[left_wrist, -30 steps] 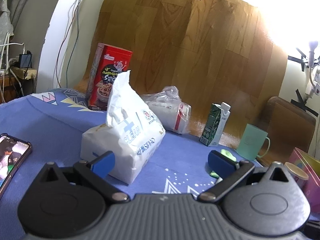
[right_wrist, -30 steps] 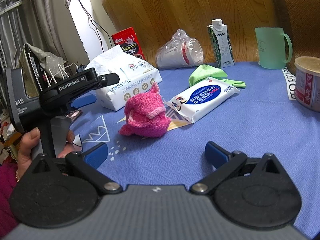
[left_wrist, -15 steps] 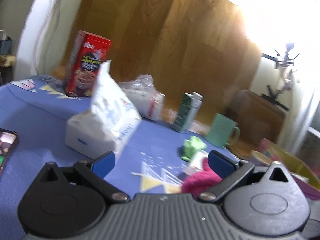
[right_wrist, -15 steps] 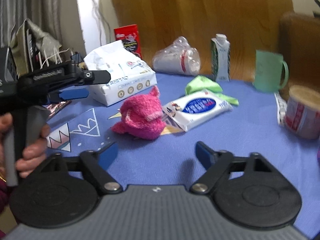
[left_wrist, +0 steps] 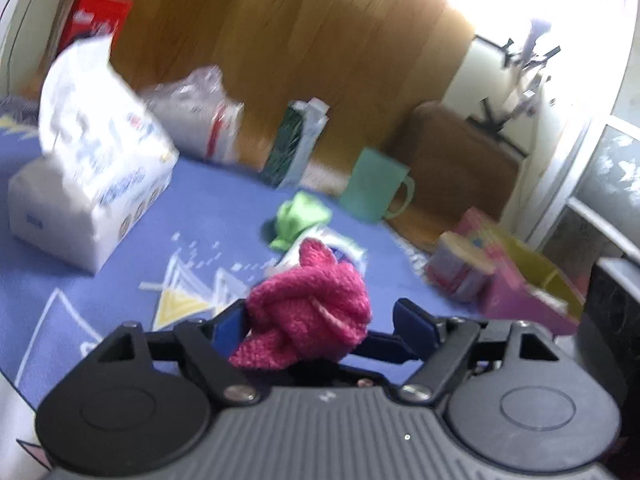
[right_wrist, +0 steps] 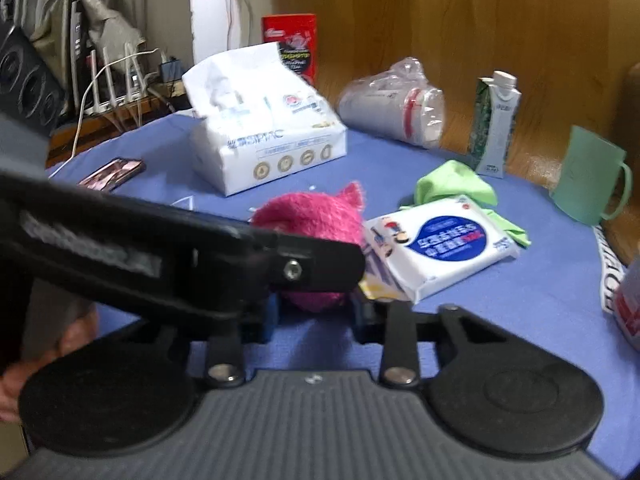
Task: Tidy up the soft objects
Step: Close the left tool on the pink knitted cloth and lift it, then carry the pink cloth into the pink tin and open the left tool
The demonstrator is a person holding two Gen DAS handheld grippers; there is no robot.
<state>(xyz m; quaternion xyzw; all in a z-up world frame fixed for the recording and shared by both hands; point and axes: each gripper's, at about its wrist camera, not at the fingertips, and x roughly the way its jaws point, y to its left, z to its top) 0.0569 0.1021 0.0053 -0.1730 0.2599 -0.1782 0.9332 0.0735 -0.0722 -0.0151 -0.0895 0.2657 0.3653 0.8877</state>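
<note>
A pink knitted toy (left_wrist: 312, 304) lies on the blue cloth with both grippers around it. My left gripper (left_wrist: 320, 322) is closing on it: the left pad touches the wool, while a gap shows at the right pad. In the right wrist view the toy (right_wrist: 316, 216) sits between the fingers of my right gripper (right_wrist: 316, 314), which is also closing, its pads against the toy's lower sides. One of the left gripper's fingers (right_wrist: 312, 268) crosses in front and hides the toy's middle. A green cloth (right_wrist: 452, 184) lies behind a wet wipes pack (right_wrist: 440, 240).
A white tissue pack (right_wrist: 264, 136) stands at the back left, with a phone (right_wrist: 112, 172) beside it. Bagged plastic cups (right_wrist: 392, 104), a carton (right_wrist: 494, 120) and a green mug (right_wrist: 588, 176) line the back. A pink box (left_wrist: 528, 280) sits at the right.
My left gripper swung right from the tissue pack to the pink toy and its jaws narrowed. The right gripper came up to the toy and narrowed too; the left gripper now crosses its view.
</note>
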